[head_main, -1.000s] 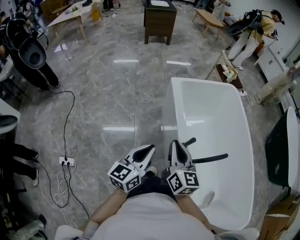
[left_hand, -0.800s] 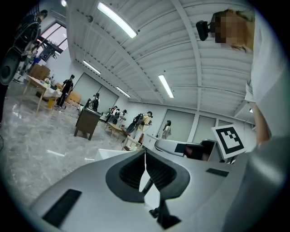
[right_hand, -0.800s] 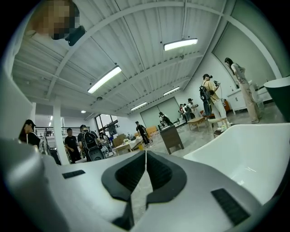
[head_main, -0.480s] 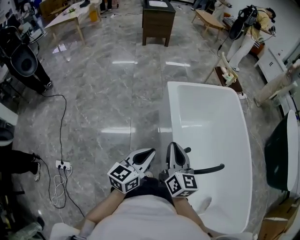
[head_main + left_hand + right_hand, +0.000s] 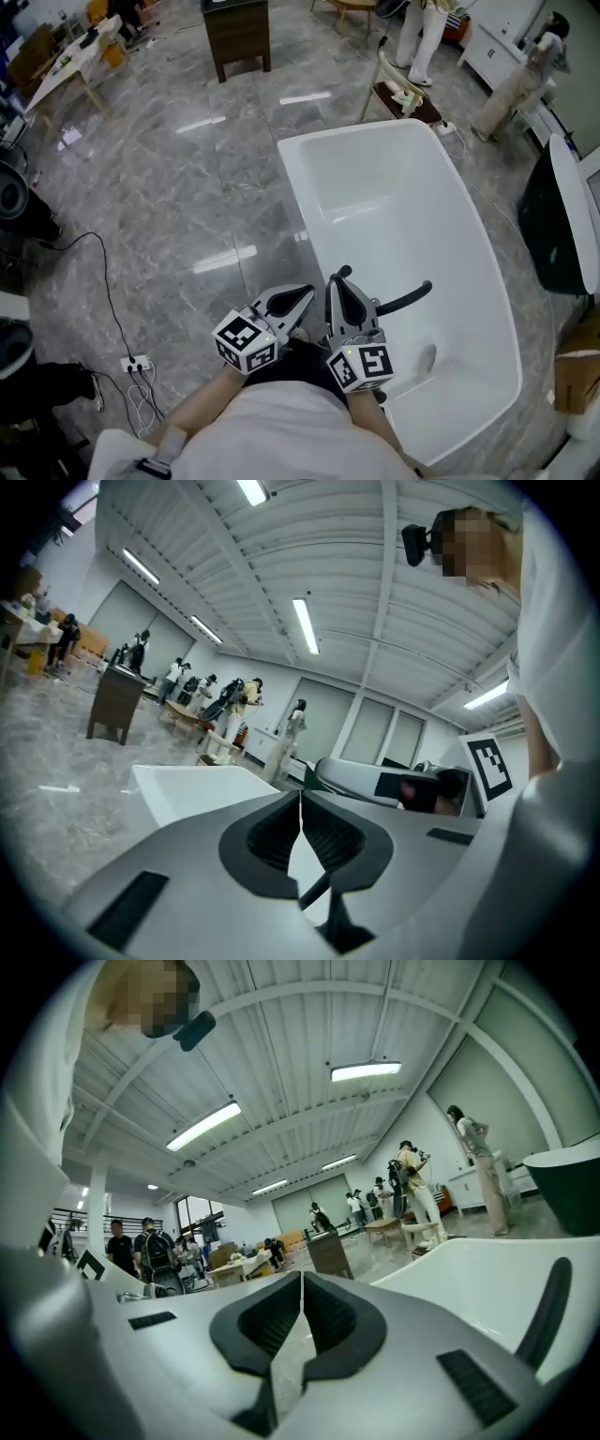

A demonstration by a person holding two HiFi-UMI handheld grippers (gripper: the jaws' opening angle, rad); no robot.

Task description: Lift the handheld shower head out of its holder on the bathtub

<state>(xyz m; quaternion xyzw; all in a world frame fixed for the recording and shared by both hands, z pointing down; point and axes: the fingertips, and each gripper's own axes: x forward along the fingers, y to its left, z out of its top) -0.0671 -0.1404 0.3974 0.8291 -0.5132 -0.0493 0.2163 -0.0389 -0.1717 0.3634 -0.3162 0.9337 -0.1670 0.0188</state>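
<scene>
On one bathtub (image 5: 356,134), one shower head (image 5: 405,298); two grippers (image 5: 302,292) (image 5: 336,284).

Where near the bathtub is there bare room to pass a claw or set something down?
Bare: the far end of the bathtub, beyond the shower head, and the floor between tub and dark cabinet. Crowded: the near-left rim, where the left claw and right claw sit by the shower head.

The left gripper (image 5: 304,294) and right gripper (image 5: 338,285) were pale grey shells with black ribbed pads (image 5: 269,841). Each carried a cube (image 5: 246,342) of black-and-white square markers at its rear. Behind them showed a white top (image 5: 281,436) and dark clothing (image 5: 302,362).
</scene>
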